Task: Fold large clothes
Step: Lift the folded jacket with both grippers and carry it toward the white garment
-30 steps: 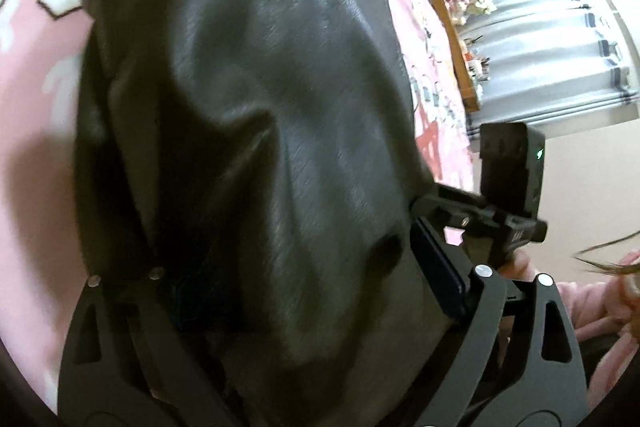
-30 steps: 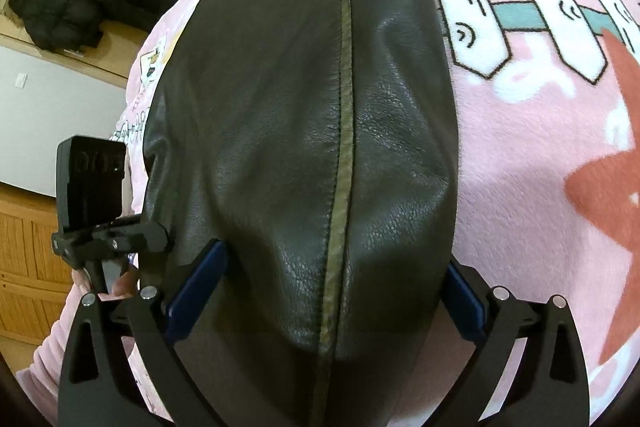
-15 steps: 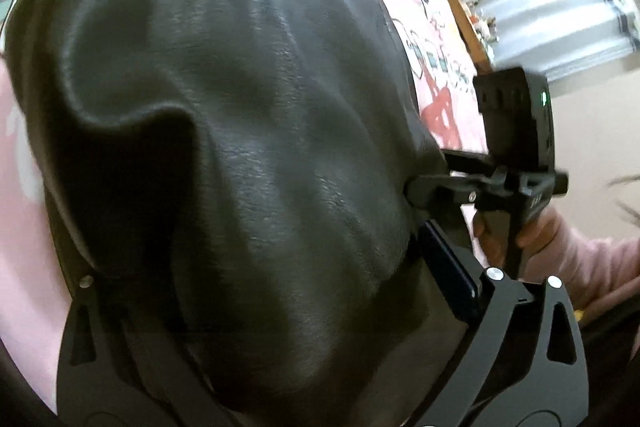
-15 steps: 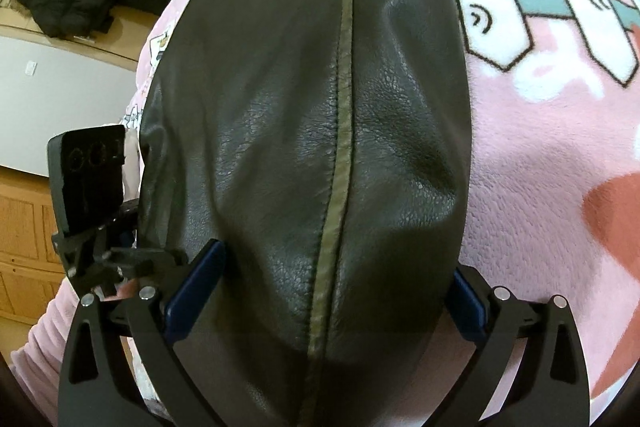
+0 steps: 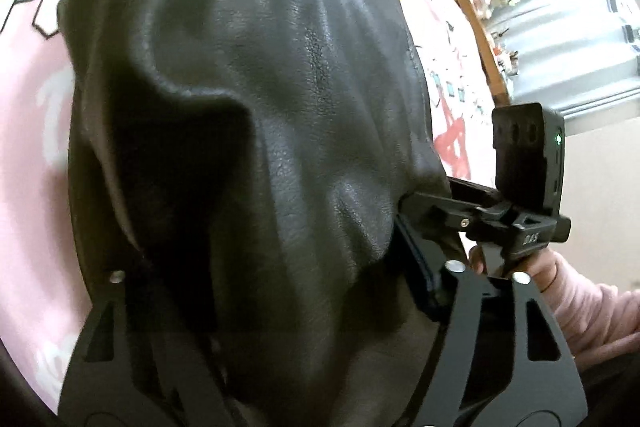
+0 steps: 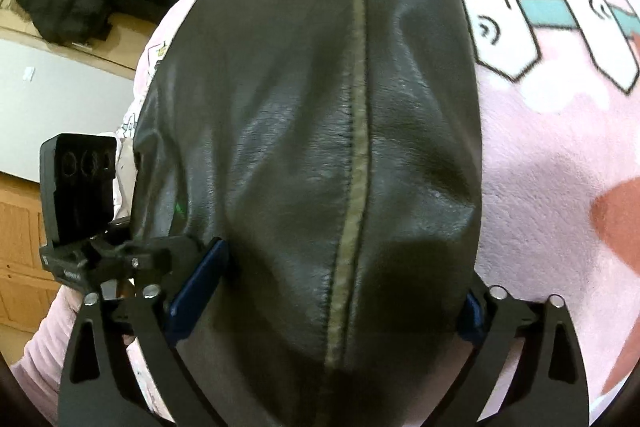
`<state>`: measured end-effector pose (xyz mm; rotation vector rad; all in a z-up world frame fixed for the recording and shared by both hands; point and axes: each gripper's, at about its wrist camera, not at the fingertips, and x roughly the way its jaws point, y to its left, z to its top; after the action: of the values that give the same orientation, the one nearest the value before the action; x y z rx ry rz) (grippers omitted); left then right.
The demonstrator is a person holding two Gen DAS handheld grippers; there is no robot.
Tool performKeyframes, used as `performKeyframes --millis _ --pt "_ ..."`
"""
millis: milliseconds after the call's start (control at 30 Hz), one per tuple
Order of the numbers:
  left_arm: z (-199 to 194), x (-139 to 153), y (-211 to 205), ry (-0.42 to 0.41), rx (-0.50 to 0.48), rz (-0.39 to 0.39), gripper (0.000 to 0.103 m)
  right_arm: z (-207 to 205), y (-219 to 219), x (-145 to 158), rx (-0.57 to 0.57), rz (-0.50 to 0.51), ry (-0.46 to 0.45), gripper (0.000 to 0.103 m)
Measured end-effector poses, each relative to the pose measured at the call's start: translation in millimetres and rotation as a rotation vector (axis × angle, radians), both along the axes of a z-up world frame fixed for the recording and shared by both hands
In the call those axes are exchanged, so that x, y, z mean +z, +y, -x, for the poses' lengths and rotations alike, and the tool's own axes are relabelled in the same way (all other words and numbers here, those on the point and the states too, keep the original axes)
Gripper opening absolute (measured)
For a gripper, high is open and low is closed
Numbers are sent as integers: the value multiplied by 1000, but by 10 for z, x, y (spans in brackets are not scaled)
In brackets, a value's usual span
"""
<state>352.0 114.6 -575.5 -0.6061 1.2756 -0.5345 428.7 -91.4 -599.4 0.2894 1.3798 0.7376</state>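
Observation:
A large black leather garment (image 5: 260,131) fills the left wrist view and drapes over my left gripper (image 5: 276,291), hiding the left finger; the right blue pad (image 5: 420,275) shows at its edge. In the right wrist view the same garment (image 6: 312,147), with an olive seam down its middle, bulges between the fingers of my right gripper (image 6: 332,299). Both blue pads (image 6: 200,279) stand wide apart at the garment's sides. The garment lies over a pink blanket (image 6: 552,147).
The pink blanket (image 5: 32,131) has cartoon prints. The other gripper shows in the left wrist view (image 5: 520,195) and in the right wrist view (image 6: 80,203). A dark jacket (image 6: 88,7) lies on a wooden floor beyond. A curtain (image 5: 580,27) hangs at the right.
The garment has shifted and folds have formed on it in the left wrist view. The right wrist view has moved slightly closer over the garment. The grippers stay beside each other.

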Motion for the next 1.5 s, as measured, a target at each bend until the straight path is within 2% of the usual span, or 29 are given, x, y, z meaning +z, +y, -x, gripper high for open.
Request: performKeyframes --millis 33,100,133,200,233,300,333,400,467,500,533,600,633,700,733,800,833,867,933,967,1033,1100,1167,1267,1333,1367,1500 --pt "14 12 10 1 8 37 48 16 -10 35 2 -5 -8 86" --pt "34 32 7 18 31 125 37 53 -35 96 9 -20 -23 76" --pt "61 63 -10 8 40 146 36 74 -44 126 22 -22 -34 73" --pt "97 62 -47 14 57 204 36 100 -76 189 46 -31 -45 58" --pt "114 62 -62 16 70 235 29 106 -99 220 52 -46 -39 55" --pt "145 75 -61 13 90 266 25 102 -142 269 52 -77 -15 46" --pt "157 91 -54 4 92 269 23 95 -152 289 52 -85 -7 45" --pt "137 140 -69 -26 62 228 22 71 -158 306 55 -83 0 44" --pt "82 108 -13 -12 26 192 22 39 -133 301 64 -69 5 48" --pt "62 91 44 -4 2 168 24 31 -85 305 75 -54 2 54" --pt "76 103 113 -9 -12 133 36 35 -42 303 83 -34 -5 56" --pt "131 230 189 -47 -38 -46 49 51 -22 277 79 -18 -6 61" --pt "171 300 198 -70 -58 -75 50 60 -44 264 73 -19 -1 62" --pt "258 370 291 -116 -77 -79 55 87 -99 246 64 -28 5 64" --pt "240 380 283 -124 -82 -101 65 86 -94 247 63 -30 6 64" --pt "276 309 369 -170 -66 -195 77 84 -109 231 59 -28 13 64" --pt "270 266 425 -190 -56 -185 81 81 -116 226 59 -28 18 65" --pt "242 189 491 -183 -45 -124 82 77 -119 227 62 -26 21 65" --pt "196 -14 642 -113 -17 19 83 54 -111 226 71 -21 34 65" --pt "174 -71 693 -107 -2 56 83 42 -109 220 76 -16 42 66" --pt "159 -77 730 -142 -9 59 83 37 -78 214 86 -8 51 67" --pt "171 -21 746 -199 -37 -6 83 33 -59 207 95 -5 58 68" --pt "230 -18 777 -211 -58 -4 83 28 -18 201 102 -3 60 70" --pt "220 -161 825 -155 -39 145 84 19 -25 142 95 -23 74 74" --pt "248 -196 748 -149 -15 180 84 8 -38 104 85 -43 86 77" --pt "259 -165 712 -162 -22 153 85 8 -61 81 82 -55 93 78" --pt "444 123 602 -312 -71 -111 86 25 -139 80 96 -82 93 78"
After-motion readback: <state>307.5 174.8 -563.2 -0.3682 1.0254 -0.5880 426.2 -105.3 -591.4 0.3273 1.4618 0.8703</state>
